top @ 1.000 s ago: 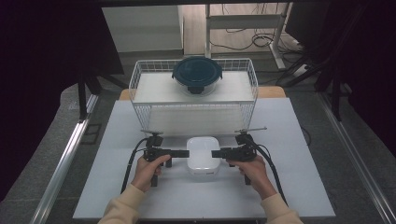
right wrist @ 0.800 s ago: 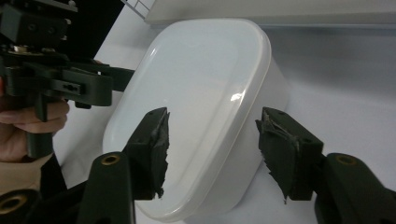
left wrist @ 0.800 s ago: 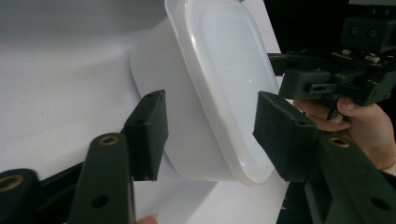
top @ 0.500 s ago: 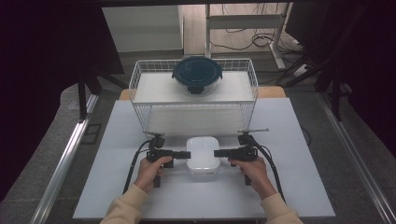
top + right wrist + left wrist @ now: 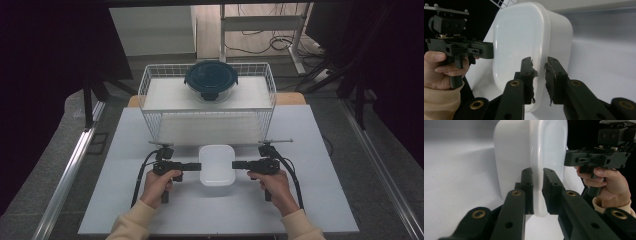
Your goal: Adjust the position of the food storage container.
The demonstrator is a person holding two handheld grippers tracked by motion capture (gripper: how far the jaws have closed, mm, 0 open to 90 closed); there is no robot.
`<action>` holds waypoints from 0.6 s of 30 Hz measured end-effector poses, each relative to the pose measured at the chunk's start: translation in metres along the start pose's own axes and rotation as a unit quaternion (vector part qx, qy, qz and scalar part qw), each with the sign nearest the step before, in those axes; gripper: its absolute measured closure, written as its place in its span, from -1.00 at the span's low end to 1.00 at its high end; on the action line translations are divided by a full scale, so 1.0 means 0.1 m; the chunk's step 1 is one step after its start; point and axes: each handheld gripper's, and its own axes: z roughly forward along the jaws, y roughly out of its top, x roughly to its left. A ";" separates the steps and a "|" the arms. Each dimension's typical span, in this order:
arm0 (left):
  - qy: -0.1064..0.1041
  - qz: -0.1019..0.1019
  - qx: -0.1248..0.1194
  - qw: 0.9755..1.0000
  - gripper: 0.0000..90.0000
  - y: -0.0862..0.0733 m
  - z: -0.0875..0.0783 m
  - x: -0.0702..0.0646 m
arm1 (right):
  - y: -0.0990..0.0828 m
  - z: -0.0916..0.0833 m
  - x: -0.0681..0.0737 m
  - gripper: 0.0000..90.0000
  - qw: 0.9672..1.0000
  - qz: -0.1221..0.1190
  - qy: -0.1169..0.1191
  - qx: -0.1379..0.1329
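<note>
Both claws just closed on white tub [image 5: 217, 165]: left claw [image 5: 199, 166] and right claw [image 5: 234, 164] each pinching rim edge; tub sits on counter [image 5: 150, 210]; lift looks next

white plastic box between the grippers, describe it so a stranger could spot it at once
On the white table, in front of the white wire basket, lies a white rounded-rectangular plastic container. The left gripper and right gripper clamp its rim from either side. Unlike the round dark-lidded glass container in the basket, it is all white.
</note>
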 end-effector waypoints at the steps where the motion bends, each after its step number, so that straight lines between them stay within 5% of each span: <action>1: 0.003 0.004 -0.002 1.000 0.80 0.00 -0.01 -0.02 | 0.00 -0.01 0.01 0.73 1.000 -0.001 -0.001 -0.001; 18: 0.009 0.056 -0.029 0.998 0.81 0.02 -0.19 -0.34 | 0.02 -0.20 0.23 0.73 0.999 -0.039 0.009 -0.034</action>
